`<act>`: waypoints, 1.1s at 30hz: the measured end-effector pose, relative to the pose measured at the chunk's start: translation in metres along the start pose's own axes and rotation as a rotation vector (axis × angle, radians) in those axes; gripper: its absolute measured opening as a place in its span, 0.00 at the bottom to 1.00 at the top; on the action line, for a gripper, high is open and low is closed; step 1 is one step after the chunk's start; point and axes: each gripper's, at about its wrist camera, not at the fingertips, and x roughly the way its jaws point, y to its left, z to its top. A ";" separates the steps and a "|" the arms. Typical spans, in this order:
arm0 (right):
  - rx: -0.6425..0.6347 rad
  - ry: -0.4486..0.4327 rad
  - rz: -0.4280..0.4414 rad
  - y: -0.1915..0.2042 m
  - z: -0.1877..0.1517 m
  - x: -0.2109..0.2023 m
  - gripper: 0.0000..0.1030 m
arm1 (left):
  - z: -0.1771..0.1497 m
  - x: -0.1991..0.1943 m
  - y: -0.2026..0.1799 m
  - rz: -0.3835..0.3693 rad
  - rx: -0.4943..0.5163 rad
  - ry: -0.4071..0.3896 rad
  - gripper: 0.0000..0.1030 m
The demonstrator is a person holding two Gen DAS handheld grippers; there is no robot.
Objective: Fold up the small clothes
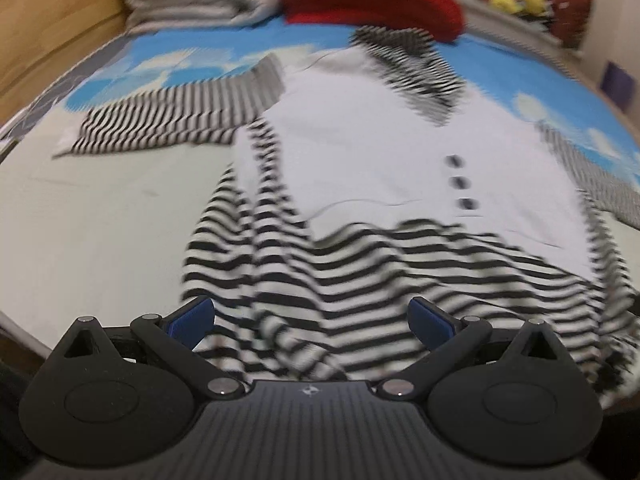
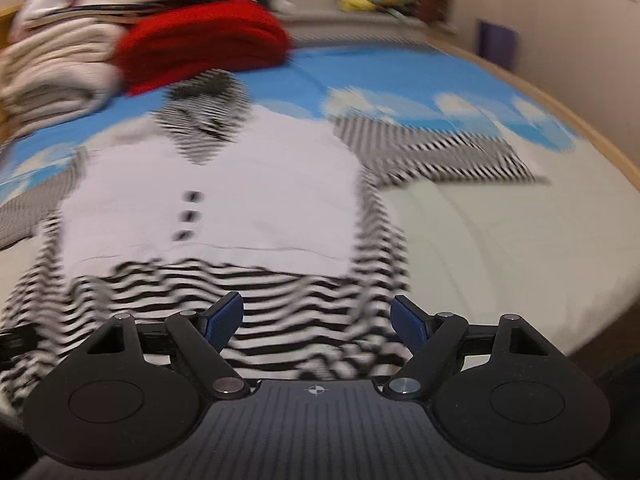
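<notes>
Striped dress (image 1: 360, 152) flat on bed (image 1: 100, 220); both grippers' jaws wide, holding nothing.

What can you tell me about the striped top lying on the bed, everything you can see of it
The striped top is a small soft knit garment, lying spread out, front up, on the bed. Its chest panel is plain white with three dark buttons in a row; collar, sleeves and rumpled hem are black-and-white striped. Both sleeves stretch sideways. The collar end lies close to a folded red garment. Both open grippers are over the hem.
</notes>
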 end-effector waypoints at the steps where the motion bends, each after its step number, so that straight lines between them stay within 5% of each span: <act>1: 0.030 0.018 -0.019 -0.006 0.001 0.007 0.74 | 0.003 0.007 0.004 0.020 -0.009 0.009 0.99; 6: 0.173 0.121 -0.071 -0.032 -0.004 0.038 0.61 | 0.009 0.038 0.022 0.079 -0.049 0.064 0.89; 9: 0.219 0.186 -0.077 -0.039 -0.013 0.052 0.48 | 0.003 0.051 0.031 0.116 -0.056 0.130 0.65; 10: 0.233 0.208 -0.072 -0.040 -0.015 0.056 0.42 | 0.000 0.052 0.036 0.121 -0.065 0.146 0.49; 11: 0.244 0.224 -0.066 -0.041 -0.017 0.058 0.31 | -0.002 0.052 0.042 0.119 -0.076 0.162 0.37; 13: 0.262 0.233 -0.070 -0.047 -0.019 0.060 0.09 | -0.004 0.048 0.050 0.114 -0.091 0.166 0.29; 18: 0.261 0.248 -0.104 -0.054 -0.018 0.055 0.06 | -0.006 0.034 0.052 0.119 -0.102 0.168 0.30; 21: 0.238 0.237 -0.118 -0.053 -0.016 0.053 0.07 | 0.003 0.017 0.040 0.116 -0.079 0.073 0.32; 26: 0.200 0.056 -0.094 -0.039 0.000 0.029 0.13 | 0.011 -0.009 0.013 -0.009 0.014 -0.062 0.45; 30: 0.148 -0.003 -0.012 -0.028 0.006 0.024 0.17 | 0.007 0.004 0.004 -0.072 0.018 0.019 0.45; 33: 0.144 0.165 -0.008 -0.028 -0.003 0.048 0.19 | -0.004 0.026 0.003 -0.043 0.010 0.170 0.47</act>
